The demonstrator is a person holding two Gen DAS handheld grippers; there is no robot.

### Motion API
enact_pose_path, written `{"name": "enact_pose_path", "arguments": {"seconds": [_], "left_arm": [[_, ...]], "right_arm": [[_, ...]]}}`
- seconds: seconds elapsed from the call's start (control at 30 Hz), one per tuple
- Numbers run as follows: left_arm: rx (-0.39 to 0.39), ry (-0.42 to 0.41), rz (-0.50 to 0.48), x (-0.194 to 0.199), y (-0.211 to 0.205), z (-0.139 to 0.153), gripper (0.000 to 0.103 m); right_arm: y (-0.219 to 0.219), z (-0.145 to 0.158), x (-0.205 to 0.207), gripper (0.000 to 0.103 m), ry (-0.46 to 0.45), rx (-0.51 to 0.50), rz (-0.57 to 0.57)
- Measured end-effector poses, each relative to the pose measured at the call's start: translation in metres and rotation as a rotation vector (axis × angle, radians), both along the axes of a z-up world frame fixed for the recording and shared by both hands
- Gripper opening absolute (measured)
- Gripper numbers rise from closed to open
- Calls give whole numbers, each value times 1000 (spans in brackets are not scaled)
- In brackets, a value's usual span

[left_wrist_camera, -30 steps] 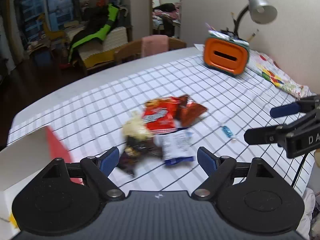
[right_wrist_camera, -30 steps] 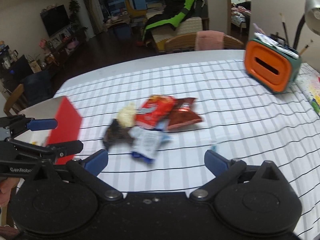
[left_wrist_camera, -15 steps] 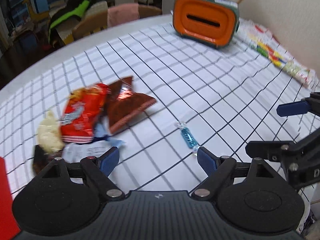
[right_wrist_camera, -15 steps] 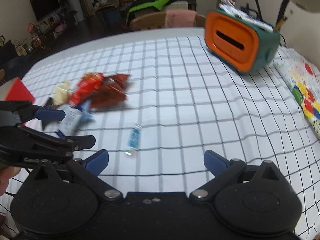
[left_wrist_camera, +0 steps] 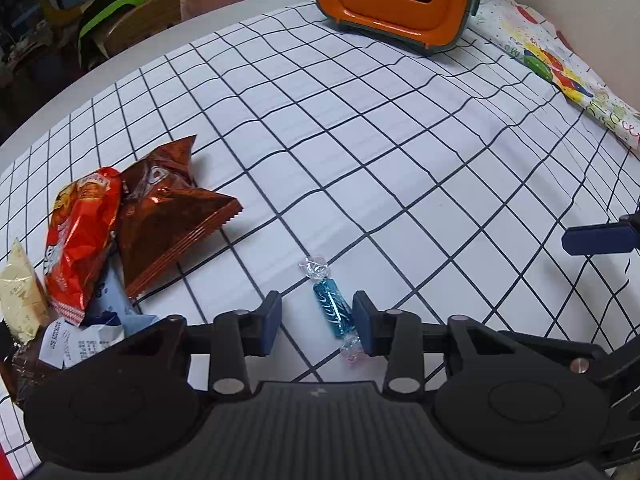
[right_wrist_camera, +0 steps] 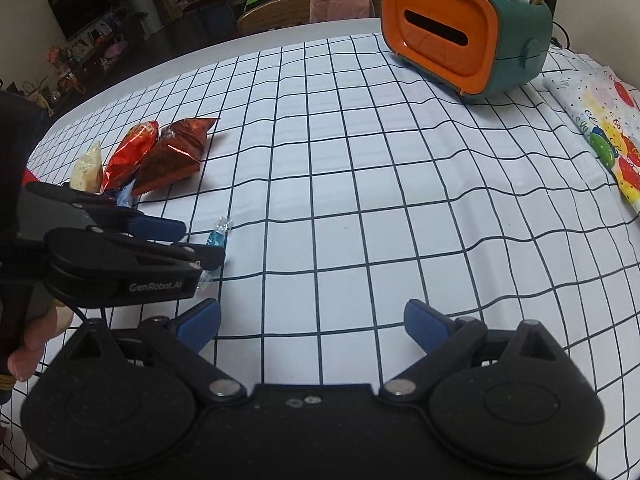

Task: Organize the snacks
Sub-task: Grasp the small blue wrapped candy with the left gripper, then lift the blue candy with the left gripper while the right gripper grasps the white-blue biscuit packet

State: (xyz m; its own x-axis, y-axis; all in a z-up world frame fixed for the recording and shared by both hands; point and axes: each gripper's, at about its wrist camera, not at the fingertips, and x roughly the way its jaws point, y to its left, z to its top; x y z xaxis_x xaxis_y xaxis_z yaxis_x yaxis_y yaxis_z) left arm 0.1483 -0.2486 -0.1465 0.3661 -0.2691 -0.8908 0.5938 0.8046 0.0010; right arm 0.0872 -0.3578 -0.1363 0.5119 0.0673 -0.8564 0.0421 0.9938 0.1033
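Blue-wrapped candy (left_wrist_camera: pixel 334 310) is seen lying on the checked tablecloth (left_wrist_camera: pixel 360 152), between the pads of the left gripper (left_wrist_camera: pixel 316 322); the jaws are closing, the right pad at or nearly at the wrapper, the left pad apart from it, so no firm pinch is shown. Nothing is found blocking it. A snack pile is seen to the left, near: brown bag (left_wrist_camera: pixel 168 216), red bag (left_wrist_camera: pixel 82 240), cream packet (left_wrist_camera: pixel 18 296). The right gripper (right_wrist_camera: pixel 312 326) is held spread and slightly narrowing, empty, beside the left. An orange tissue box (right_wrist_camera: pixel 448 36) is placed well beyond.
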Motion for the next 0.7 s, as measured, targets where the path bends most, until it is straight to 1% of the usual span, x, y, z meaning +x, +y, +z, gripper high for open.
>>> {"name": "enact_pose_path", "arguments": {"seconds": [0.1,0.17,0.2,0.33,0.5,0.6,0.7], "left_arm": [[-15,22,-1,2,0,-2,30],[-17,22,-4,3,1,-2,16],[-14,16,-6,3,2,-2,13],[-46,38,-20,6,10,-1,12],[-69,67,17,14,31,1,12],[-86,72,39,11,50,11,12],[-104,70,61,3,74,24,12]], "right_arm": [[-1,0,4,97,3,-3,5],[0,0,7,97,3,-9,10],[0,0,9,97,4,-13,10],[0,-1,14,96,11,-16,5],[6,0,19,95,15,-11,3],[13,0,22,95,19,16,11],[26,2,26,94,12,21,30]]}}
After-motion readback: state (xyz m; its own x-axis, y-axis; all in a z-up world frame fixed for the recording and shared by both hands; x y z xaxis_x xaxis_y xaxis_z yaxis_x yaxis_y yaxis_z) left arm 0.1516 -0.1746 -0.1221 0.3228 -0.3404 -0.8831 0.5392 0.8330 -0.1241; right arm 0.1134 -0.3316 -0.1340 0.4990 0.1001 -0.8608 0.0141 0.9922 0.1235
